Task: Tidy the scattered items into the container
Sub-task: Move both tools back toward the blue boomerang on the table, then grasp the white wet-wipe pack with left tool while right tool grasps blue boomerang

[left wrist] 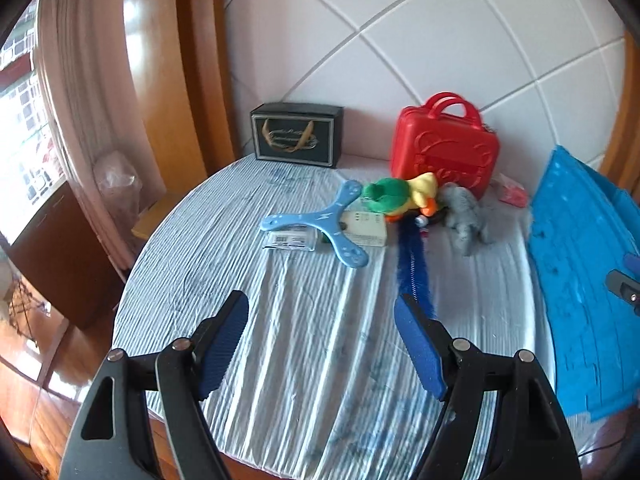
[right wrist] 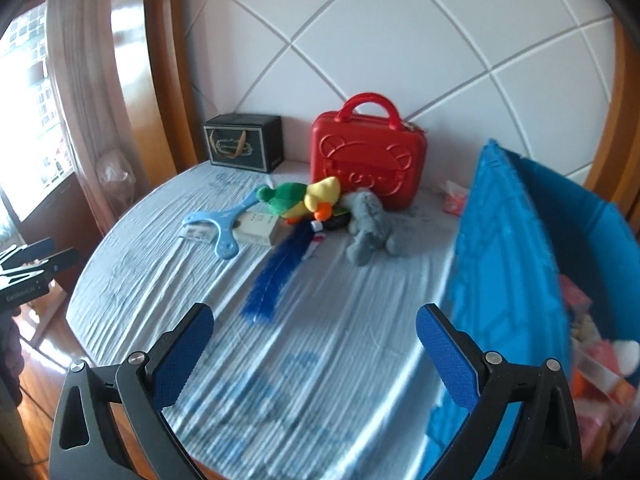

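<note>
Grippers lead the view: the left gripper (left wrist: 322,344) and right gripper (right wrist: 314,354) both hang spread and empty over a ribbed, striped cloth (left wrist: 312,360). Beyond them lies a blue feather (right wrist: 276,272), light and limp, best pinched at its stem. Farther on, a flat rigid boomerang (left wrist: 316,222), a soft duck plush (right wrist: 304,200) and a grey plush (right wrist: 368,228) cluster before a hard red case (right wrist: 368,160). At right stands the blue bin (right wrist: 512,264), already part filled.
</note>
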### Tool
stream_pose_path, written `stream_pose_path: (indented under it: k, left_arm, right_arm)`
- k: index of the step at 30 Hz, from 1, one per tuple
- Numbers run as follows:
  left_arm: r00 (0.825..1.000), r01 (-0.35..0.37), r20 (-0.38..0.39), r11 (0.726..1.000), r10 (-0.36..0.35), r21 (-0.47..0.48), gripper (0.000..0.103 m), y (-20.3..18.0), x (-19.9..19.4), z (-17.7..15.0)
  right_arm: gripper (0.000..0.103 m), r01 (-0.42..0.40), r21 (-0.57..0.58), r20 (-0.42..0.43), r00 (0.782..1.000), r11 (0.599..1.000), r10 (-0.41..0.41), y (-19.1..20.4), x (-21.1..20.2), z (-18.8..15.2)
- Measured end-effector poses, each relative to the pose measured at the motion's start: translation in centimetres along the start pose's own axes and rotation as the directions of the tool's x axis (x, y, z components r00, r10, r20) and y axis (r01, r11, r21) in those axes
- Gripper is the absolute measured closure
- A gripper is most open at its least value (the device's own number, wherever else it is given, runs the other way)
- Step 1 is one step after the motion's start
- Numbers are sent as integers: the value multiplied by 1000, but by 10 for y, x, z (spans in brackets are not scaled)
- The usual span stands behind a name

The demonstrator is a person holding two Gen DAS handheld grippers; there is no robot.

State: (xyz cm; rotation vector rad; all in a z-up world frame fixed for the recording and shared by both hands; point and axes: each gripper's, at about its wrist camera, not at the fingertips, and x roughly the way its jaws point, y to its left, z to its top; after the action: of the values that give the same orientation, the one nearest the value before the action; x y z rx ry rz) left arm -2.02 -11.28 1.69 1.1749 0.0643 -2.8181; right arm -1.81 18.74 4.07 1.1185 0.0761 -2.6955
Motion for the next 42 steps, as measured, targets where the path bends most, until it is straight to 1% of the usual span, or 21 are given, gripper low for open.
stream_pose_path:
  k: [2,5,8,11,15,20,23,25,28,33,37,42]
  left_arm:
    - [999,-25,-21,999,25,-23,28,5,16,3]
    - [998,-44,-47,998,43,-33,28,13,35,3]
    - [995,-58,-84,997,54,-52,28,20,57,4]
    - [994,-44,-99,996,37,-72,28,30,77,8]
    - [993,-21,-120,997,12,-75,28,42,105,14]
    - [988,18,-153,999,-24,-45,28,63,145,24]
    - [982,53,-181,998,-58,-34,28,81,172,31]
    - [978,64,-196,998,-66,-15,28,91,189,36]
    - [972,80,-222,997,-76,10,28,107,218,43]
    - [952,151,-270,989,-145,4,28,130,270,52]
    - [936,177,-312,984,-164,13,28,132,311,57]
    - [912,214,-357,977,-201,-4,28,122,363,62]
  right_arm:
    - [0,-33,2,-17,999,999,34,-3,25,8]
    - [0,-59,8,-49,997,998,59,-4,63,17]
    - [0,-94,14,-100,990,996,94,2,95,21]
    - [0,-101,9,-127,987,995,102,11,116,25]
    - [0,-117,43,-139,983,992,122,26,140,30]
    - [0,-95,66,-161,982,993,104,56,169,37]
    - [0,-76,77,-173,981,994,89,79,190,45]
    - [0,-60,90,-177,981,994,76,92,206,50]
    - [0,-44,110,-207,976,993,66,114,237,57]
    - [0,-13,94,-290,956,996,40,149,297,62]
    - [0,5,72,-337,941,997,20,165,341,68]
    - [0,24,51,-372,928,998,-4,171,386,77]
